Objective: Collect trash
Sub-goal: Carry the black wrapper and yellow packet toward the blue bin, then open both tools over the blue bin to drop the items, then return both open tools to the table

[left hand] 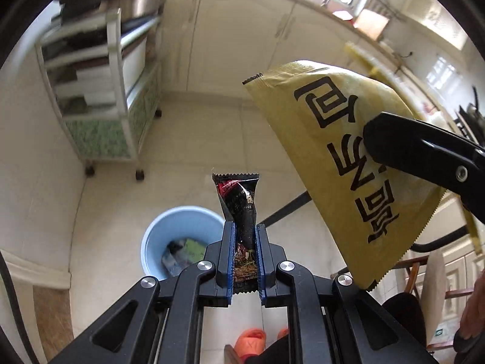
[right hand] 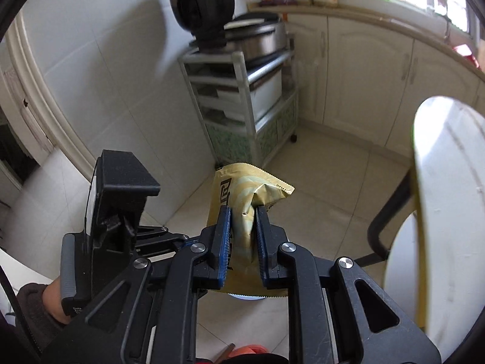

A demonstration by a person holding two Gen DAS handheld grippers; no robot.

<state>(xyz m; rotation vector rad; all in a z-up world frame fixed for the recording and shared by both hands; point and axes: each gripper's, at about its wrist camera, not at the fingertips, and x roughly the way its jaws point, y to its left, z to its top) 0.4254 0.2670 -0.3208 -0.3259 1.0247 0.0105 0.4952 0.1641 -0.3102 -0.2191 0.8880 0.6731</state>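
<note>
Cream floor tiles spread wide and bare between the wheeled shelf cart at upper left and the pale cupboard doors along the far wall, with open room above the light blue bin. Left gripper pressed together on a black sauce sachet, serrated top edge upward, held over the floor just beside the bin's rim; bin already holding a few wrappers. Right gripper pinching a crumpled yellow-tan packet, zigzag bottom edge hanging under the fingers, a sliver of blue rim beneath. Same packet large in the left view, close to the sachet but apart from it. White round worktop edge and a dark curved chair frame crowding the right side. Orange slippers on the tiles below.
</note>
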